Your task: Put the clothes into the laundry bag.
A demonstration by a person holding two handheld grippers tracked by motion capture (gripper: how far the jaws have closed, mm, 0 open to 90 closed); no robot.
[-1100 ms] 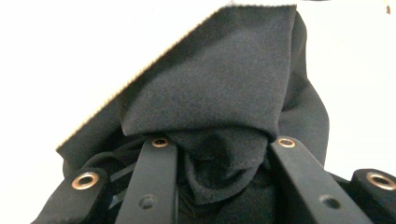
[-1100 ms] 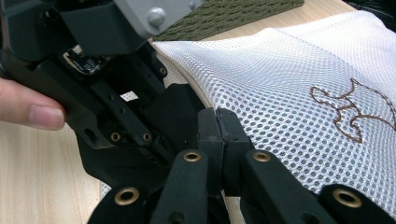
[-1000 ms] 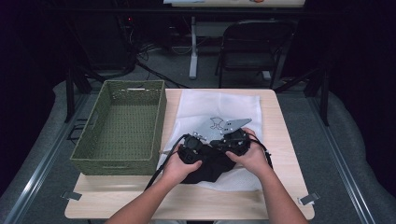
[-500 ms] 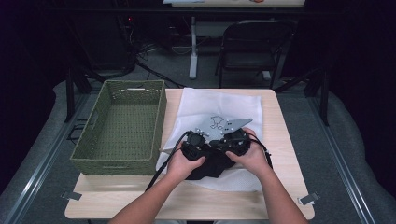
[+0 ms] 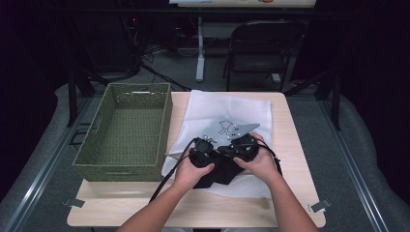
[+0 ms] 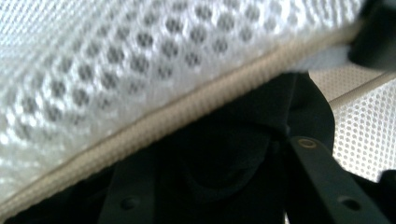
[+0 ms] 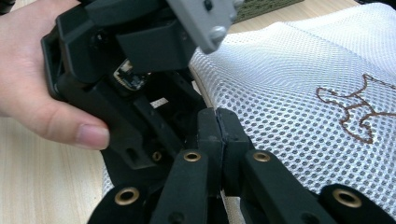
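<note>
A white mesh bag [image 5: 232,108] lies flat on the table, with a dark cloth [image 5: 222,171] at its near edge under both hands. My left gripper [image 5: 205,150] and right gripper [image 5: 237,145] sit side by side there, nearly touching. In the right gripper view, the right gripper [image 7: 217,116] is shut, its tips pinched on the mesh bag [image 7: 289,79] at its edge. In the left gripper view the bag's beige hem [image 6: 187,112] crosses close above the jaws, which seem to close on it. Dark cloth lies beneath.
A green woven basket [image 5: 140,86] stands at the left of the wooden table [image 5: 290,159], right beside the bag. A brown stitched motif [image 7: 355,107] marks the mesh. A folding chair [image 5: 261,43] stands beyond the table's far edge.
Both grippers have stayed together at the bag's near edge, shifting only slightly. The bag and the basket have not moved.
</note>
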